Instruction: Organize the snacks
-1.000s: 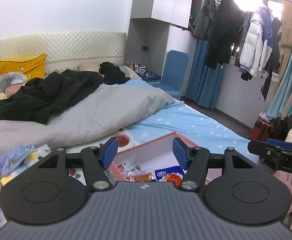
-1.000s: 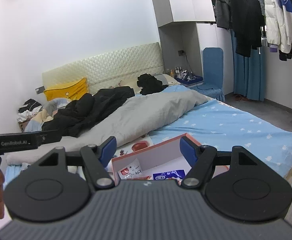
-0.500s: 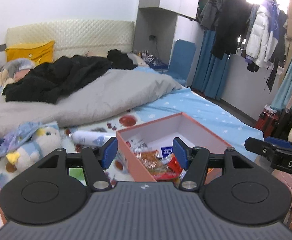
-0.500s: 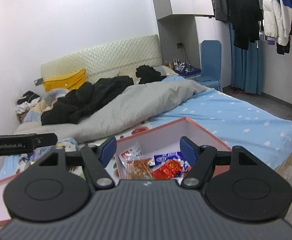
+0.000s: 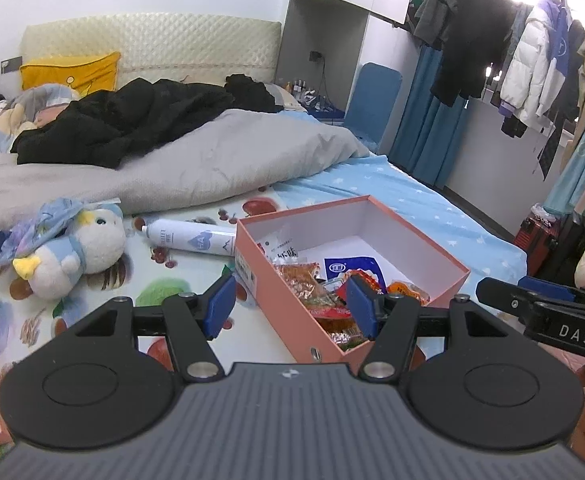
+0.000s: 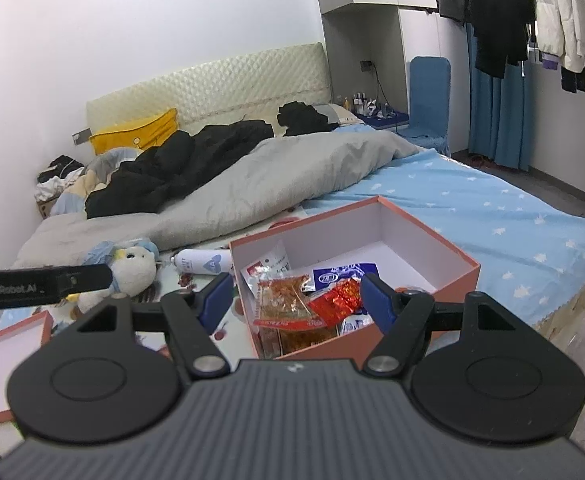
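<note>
Left of our tongs: fuzzy plush penguin, smooth white tube. Left tongs and right tongs gape wide, holding nothing, level over the rectangular pink cardboard box of crinkly foil snack packets just ahead.

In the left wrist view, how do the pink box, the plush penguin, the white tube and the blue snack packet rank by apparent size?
1. pink box, clearly largest.
2. plush penguin.
3. white tube, looks close to the penguin's size; order unsure.
4. blue snack packet, smallest, though partly covered by other snacks.
</note>
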`<action>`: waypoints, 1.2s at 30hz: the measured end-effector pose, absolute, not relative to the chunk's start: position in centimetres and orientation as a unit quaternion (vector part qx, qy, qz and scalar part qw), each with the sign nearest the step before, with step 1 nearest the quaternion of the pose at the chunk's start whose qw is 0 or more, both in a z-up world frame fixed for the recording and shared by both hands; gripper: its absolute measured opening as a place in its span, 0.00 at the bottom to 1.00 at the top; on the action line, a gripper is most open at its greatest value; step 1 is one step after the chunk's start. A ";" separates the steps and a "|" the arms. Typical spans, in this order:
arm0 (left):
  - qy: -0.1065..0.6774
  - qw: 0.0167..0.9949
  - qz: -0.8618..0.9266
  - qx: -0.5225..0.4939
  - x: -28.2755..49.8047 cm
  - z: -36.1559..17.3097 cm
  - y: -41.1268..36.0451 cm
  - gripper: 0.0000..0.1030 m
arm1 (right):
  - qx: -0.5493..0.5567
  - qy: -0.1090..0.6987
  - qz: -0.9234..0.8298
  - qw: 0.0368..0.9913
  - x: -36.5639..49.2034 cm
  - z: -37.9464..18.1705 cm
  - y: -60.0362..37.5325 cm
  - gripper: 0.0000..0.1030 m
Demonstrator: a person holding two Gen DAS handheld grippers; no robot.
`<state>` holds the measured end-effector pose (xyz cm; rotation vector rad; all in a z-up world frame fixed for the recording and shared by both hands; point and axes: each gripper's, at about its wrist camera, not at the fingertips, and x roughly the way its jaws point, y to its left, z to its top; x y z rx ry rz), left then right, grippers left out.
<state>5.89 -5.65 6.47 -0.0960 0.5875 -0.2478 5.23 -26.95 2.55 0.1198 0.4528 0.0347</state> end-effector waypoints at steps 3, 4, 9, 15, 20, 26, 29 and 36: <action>0.292 0.948 -0.121 -0.047 5.7 6.2 -5.6 0.65 | 0.062 0.230 0.016 0.971 5.1 2.2 -26.9 0.70; 0.292 0.947 -0.121 -0.046 5.7 6.1 -5.6 0.65 | 0.062 0.230 0.015 0.971 5.0 2.1 -26.9 0.70; 0.291 0.948 -0.122 -0.047 5.8 6.3 -5.7 0.65 | 0.070 0.233 0.015 0.970 4.9 1.8 -27.2 0.70; 0.289 0.948 -0.128 -0.041 5.6 6.4 -6.0 0.74 | 0.070 0.232 0.009 0.970 4.9 1.7 -27.5 0.70; 0.282 0.949 -0.134 -0.031 5.3 6.5 -6.5 0.95 | 0.076 0.227 0.007 0.971 4.7 1.4 -28.0 0.91; 0.278 0.952 -0.125 -0.031 5.1 6.7 -6.6 1.00 | 0.085 0.238 0.005 0.968 5.1 1.1 -28.7 1.00; 0.280 0.953 -0.116 -0.026 5.2 6.8 -6.7 1.00 | 0.083 0.237 0.001 0.968 5.1 1.0 -28.6 1.00; 0.291 0.951 -0.100 -0.030 5.4 6.5 -6.7 1.00 | 0.088 0.237 -0.002 0.968 5.0 0.9 -28.6 1.00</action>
